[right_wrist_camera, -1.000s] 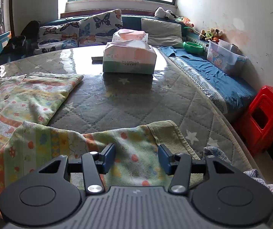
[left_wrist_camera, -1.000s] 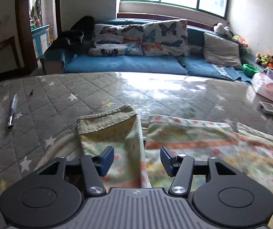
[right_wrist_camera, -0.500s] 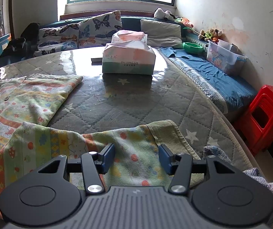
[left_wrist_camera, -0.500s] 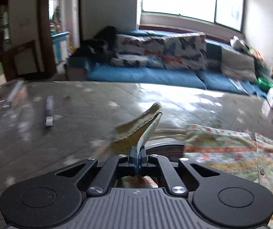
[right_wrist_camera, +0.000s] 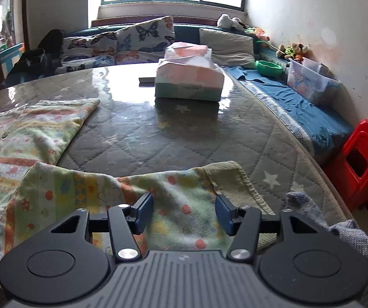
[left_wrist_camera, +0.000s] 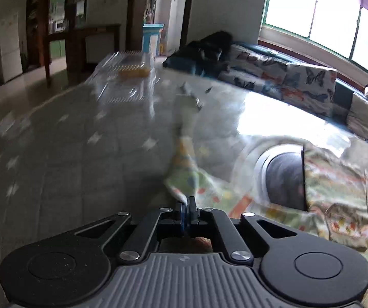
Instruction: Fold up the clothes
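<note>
Soft printed cotton, pale green with orange and yellow motifs, forms the garment (right_wrist_camera: 42,138) lying spread on the quilted grey surface (right_wrist_camera: 178,143). Its sleeve (left_wrist_camera: 184,138), ending in a ribbed olive cuff, is lifted in a narrow strip above the surface; the left gripper (left_wrist_camera: 187,206) is closed flat on the sleeve fabric, fingers pressed together, and this view is motion-blurred. The right gripper (right_wrist_camera: 184,213) hovers low over the other sleeve (right_wrist_camera: 173,200), blue-padded fingers (right_wrist_camera: 144,211) wide apart and straddling the cloth beside its ribbed cuff (right_wrist_camera: 231,182). Beyond, a rectangular tissue pack (right_wrist_camera: 189,80) rests on the glossy star-patterned covering.
</note>
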Tool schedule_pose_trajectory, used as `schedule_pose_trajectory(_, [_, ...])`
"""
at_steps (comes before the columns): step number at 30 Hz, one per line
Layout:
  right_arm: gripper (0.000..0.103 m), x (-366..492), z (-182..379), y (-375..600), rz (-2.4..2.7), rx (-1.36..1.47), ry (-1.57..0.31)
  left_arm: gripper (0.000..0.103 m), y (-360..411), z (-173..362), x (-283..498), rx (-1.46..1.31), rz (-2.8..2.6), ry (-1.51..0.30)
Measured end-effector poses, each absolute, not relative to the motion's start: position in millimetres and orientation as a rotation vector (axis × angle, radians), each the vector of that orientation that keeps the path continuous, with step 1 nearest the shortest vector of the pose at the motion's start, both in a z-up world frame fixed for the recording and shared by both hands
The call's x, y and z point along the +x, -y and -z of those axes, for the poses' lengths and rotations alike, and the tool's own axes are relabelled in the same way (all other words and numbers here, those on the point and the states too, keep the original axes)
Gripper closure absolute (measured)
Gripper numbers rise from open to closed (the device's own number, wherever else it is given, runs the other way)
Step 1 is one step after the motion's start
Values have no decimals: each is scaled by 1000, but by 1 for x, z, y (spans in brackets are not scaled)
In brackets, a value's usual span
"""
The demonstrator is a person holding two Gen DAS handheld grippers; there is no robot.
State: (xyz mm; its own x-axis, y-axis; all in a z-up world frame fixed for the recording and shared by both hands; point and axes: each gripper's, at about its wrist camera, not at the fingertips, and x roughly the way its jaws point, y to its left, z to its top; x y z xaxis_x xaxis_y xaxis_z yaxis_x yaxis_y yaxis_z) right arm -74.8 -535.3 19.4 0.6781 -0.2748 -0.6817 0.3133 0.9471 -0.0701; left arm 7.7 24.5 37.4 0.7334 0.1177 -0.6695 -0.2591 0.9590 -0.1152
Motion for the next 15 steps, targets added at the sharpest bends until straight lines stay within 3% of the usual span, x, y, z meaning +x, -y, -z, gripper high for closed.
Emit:
schedule_pose_trajectory(10, [46,-57,-16,542,335,92,-744,87,-46,-29,15,-195,-299,-751])
schedule_pose_trajectory(15, [46,-47,-15,542,332,78,-742,86,-61,-27,24,-166,-352,-743])
